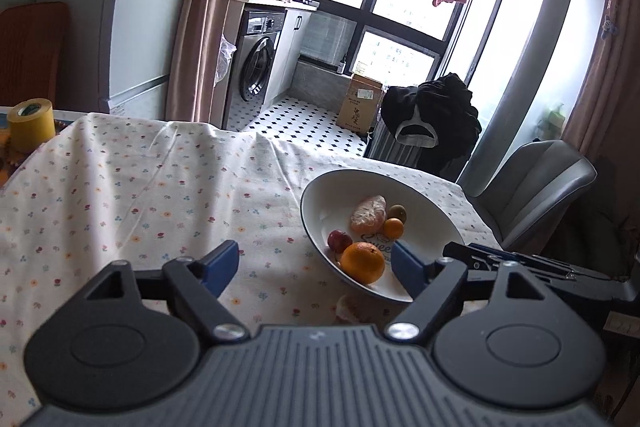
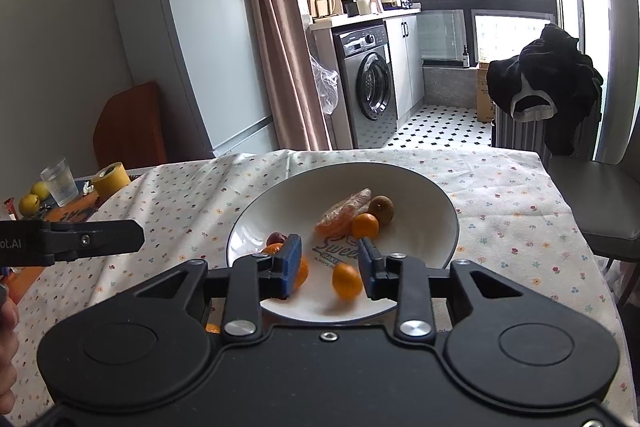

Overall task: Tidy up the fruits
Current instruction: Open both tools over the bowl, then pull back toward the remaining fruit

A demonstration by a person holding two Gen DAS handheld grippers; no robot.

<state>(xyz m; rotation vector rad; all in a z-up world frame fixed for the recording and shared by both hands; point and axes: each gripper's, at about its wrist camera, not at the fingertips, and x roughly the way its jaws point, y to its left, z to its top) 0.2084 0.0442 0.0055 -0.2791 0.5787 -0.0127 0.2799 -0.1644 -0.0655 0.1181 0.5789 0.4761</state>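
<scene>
Left wrist view: the left gripper (image 1: 316, 265) hangs over the flowered cloth of the worktop (image 1: 140, 195) with its jaws spread wide and nothing between them; its right blue pad sits at the near rim of the white bowl (image 1: 320, 187). In the bowl lie five fruits in this view: one red fruit (image 1: 339, 241), one large orange (image 1: 363, 262), one peeled citrus in clear wrap (image 1: 369, 214), one small orange (image 1: 393, 228) and one brownish kiwi (image 1: 397, 214). A pale piece of fruit (image 1: 352, 309) lies on the cloth just in front of the bowl, partly hidden. One yellow tape roll (image 1: 31, 123) stands far left.

Right wrist view: the right gripper (image 2: 329, 267) hovers above the bowl's (image 2: 436, 251) near side, jaws slackened to a narrow gap. A second small orange (image 2: 347, 281), blurred, sits in that gap close to the right pad; the pads do not press on it. That makes six fruits in the bowl. At the far left stand one glass (image 2: 60, 181) and two yellow fruits (image 2: 30, 203), well apart from the bowl.
</scene>
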